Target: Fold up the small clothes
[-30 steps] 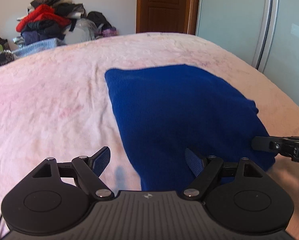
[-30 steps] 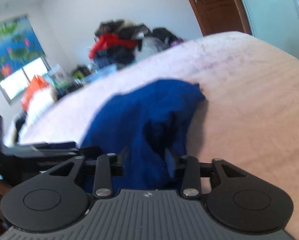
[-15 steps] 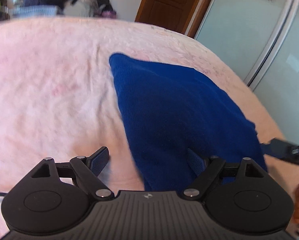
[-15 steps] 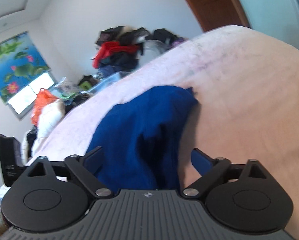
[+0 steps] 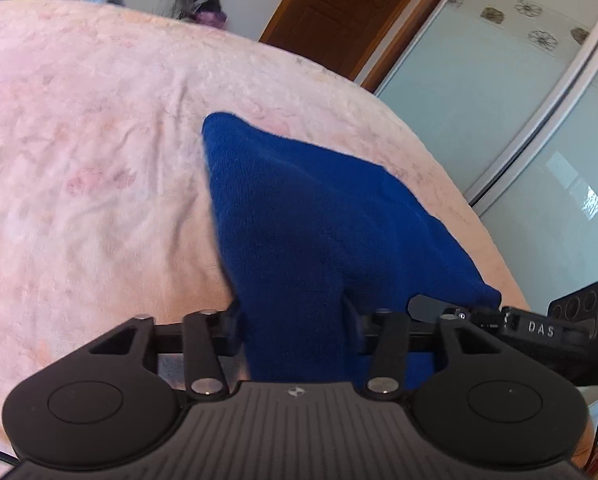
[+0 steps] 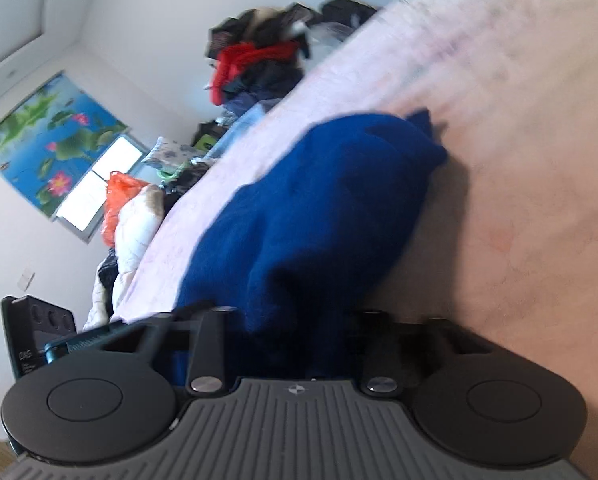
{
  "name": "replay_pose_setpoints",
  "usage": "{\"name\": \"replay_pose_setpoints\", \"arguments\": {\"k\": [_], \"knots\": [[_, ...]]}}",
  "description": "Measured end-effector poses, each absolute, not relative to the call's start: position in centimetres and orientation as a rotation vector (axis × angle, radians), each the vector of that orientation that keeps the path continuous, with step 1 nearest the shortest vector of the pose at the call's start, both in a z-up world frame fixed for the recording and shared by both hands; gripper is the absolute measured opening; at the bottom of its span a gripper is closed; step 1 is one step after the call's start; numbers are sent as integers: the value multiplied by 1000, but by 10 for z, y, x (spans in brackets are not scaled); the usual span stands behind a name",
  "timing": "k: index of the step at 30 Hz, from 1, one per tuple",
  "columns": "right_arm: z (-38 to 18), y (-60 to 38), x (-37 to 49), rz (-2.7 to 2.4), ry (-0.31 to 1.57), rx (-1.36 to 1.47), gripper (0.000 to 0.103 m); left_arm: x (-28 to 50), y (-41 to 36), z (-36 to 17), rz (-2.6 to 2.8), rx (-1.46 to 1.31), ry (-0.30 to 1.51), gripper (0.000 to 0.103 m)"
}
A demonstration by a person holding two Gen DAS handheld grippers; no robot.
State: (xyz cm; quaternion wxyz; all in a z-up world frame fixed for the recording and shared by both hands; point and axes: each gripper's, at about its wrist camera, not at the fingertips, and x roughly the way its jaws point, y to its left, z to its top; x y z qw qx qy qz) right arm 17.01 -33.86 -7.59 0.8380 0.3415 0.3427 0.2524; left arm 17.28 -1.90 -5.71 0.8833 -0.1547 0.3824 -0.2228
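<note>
A: Left wrist view: left gripper closing on near edge of deep-blue knitted garment, cloth between narrowing fingers, lying on pink fleece bedspread toward 12 o'clock.

B: Right wrist view: right gripper likewise closing, cloth between. Step, by judgement: gripping near hem. Next: firm pinch, both raised together, carried toward 12 o'clock.

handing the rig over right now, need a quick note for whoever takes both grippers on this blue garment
Left gripper: jaws closing, the near edge of the blue garment between its fingers.
Right gripper: jaws closing too, with a bunched part of the same garment between them; the view is blurred.
The garment lies on the pink bedspread, far end flat, near end gathered up at the grippers.
Done: both near ends taken up.
Left: make sure both grips are firm, then probably carry the near edge over toward the far edge, lay it down and smooth the fold.
</note>
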Motion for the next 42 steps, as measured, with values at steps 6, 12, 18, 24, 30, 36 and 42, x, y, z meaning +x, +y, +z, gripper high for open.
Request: {"name": "replay_pose_setpoints", "arguments": {"k": [6, 12, 18, 24, 30, 36, 42], "knots": [[-92, -341, 160, 558, 699, 1040, 30, 175, -8, -37, -466, -331, 779, 26], [-82, -337, 148, 522, 731, 884, 43, 161, 5, -42, -463, -366, 855, 44], [-57, -325, 102, 513, 751, 578, 58, 120, -4, -48, -494, -300, 880, 50], [-67, -336, 73, 463, 738, 679, 21, 86, -26, -44, -489, -109, 837, 16], [-65, -335, 73, 443, 737, 648, 20, 86, -22, -36, -455, -102, 855, 16], [-46, -319, 53, 311, 696, 425, 38, 73, -36, -35, -363, -14, 823, 24], [-15, -298, 26, 212, 534, 230, 41, 64, -44, -33, -309, 29, 809, 29]]}}
